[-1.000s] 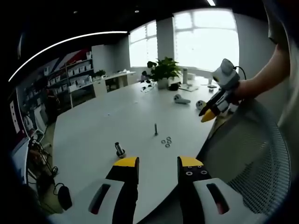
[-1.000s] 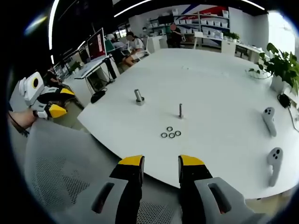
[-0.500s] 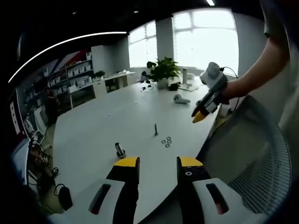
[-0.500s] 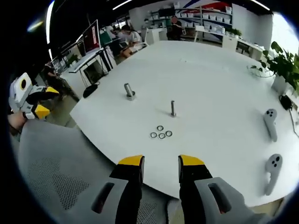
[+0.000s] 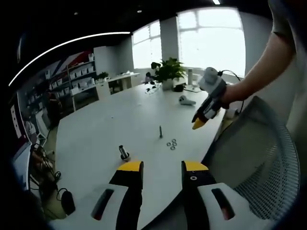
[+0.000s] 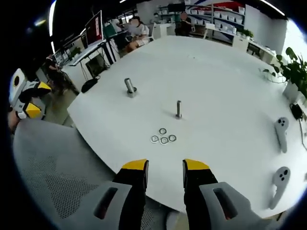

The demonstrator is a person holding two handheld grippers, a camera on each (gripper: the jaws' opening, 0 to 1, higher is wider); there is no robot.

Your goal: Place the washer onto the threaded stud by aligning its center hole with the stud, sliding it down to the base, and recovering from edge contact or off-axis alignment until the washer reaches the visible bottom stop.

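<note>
Left hand-held gripper (image 5: 162,170): jaws apart with nothing between them, held off the near edge of the tabletop (image 5: 120,124); in the right gripper view it sits at the far left (image 6: 29,98), beside a mesh chair back (image 6: 57,177).
Right hand-held gripper (image 6: 165,167): jaws parted and empty, above the tabletop's near edge; in the left gripper view it hangs over the table's right edge (image 5: 200,120), yellow tips pointing down, held by a person's hand (image 5: 229,93).
Washers (image 6: 163,137): four small rings in a tight cluster, flat on the tabletop, just ahead of the right gripper's jaws; also seen in the left gripper view (image 5: 171,144).
Threaded stud (image 6: 178,109): upright, bare, a little beyond the washers; none of the rings is on it.
Second post (image 6: 129,87): thicker, upright on a round base, well to the left of the stud.
Controllers (image 6: 282,134): two white ones lying near the right edge.
Potted plant (image 5: 168,72): at the far end, by the windows.
</note>
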